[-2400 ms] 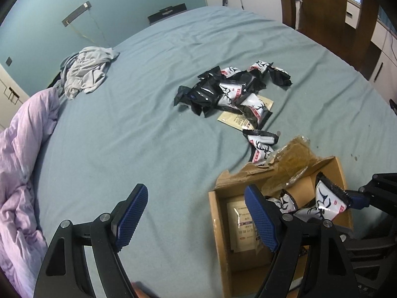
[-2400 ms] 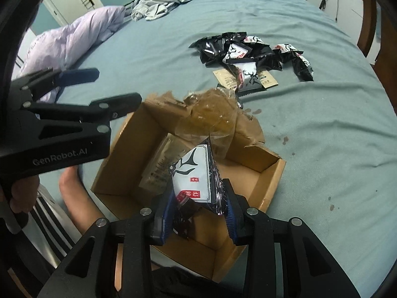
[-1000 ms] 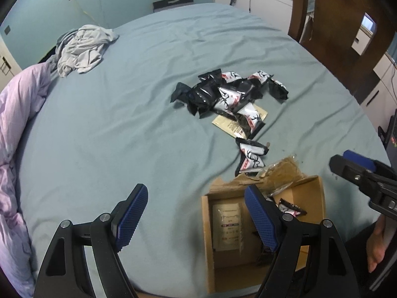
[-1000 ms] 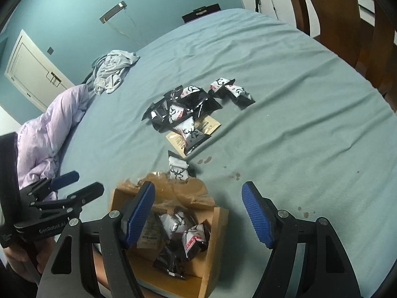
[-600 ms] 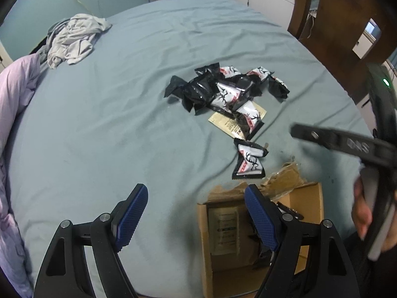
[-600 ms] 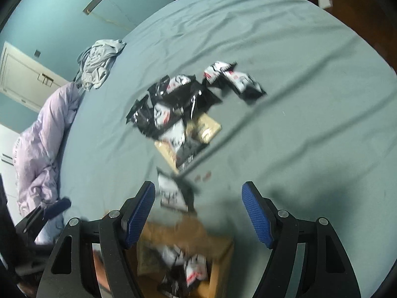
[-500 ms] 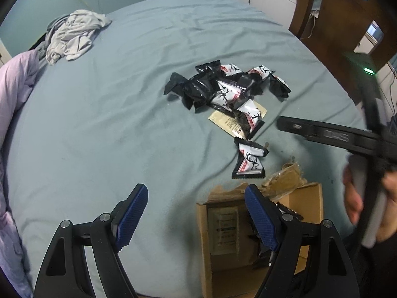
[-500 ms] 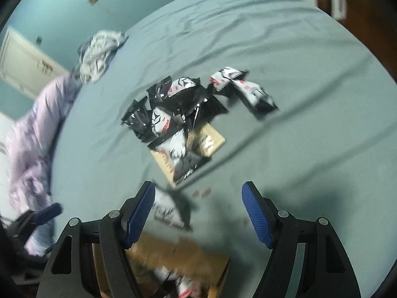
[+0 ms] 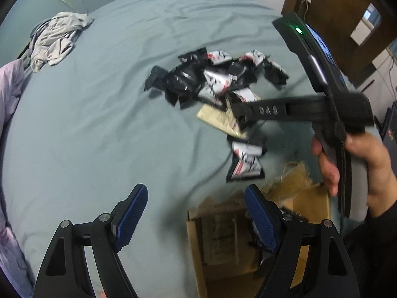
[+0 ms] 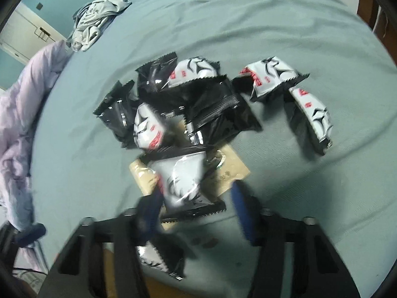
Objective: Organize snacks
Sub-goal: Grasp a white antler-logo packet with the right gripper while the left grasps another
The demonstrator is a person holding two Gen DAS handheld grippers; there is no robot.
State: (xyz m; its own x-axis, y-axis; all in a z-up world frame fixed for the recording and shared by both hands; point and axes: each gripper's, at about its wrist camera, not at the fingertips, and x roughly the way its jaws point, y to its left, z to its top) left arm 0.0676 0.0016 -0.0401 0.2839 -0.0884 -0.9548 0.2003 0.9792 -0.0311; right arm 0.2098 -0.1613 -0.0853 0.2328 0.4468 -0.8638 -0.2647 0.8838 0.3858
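Note:
Several black-and-white snack packets [image 10: 198, 104] lie in a heap on the blue-grey bed sheet. My right gripper [image 10: 196, 206] is low over the heap's near end, blurred, and its jaws are closing. A white packet [image 10: 181, 178] lies between them on a tan flat packet [image 10: 230, 171]; the right pad is still clear of it. In the left wrist view the right gripper [image 9: 235, 109] reaches in from the right, held by a hand [image 9: 367, 164]. My left gripper [image 9: 196, 213] hangs open and empty beside the cardboard box [image 9: 196, 248]. One packet [image 9: 245, 164] lies just beyond the box.
A crumpled grey garment [image 9: 57, 39] sits at the far left of the bed, and a lilac duvet [image 9: 10, 94] runs along the left edge. A dark wooden chair [image 9: 335, 12] stands past the bed's right side. Crumpled tan plastic [image 9: 292, 181] tops the box's far flap.
My right gripper left the box, swung out over the heap and dropped low around a white packet, its jaws now narrower. The left gripper sank slightly and stayed open.

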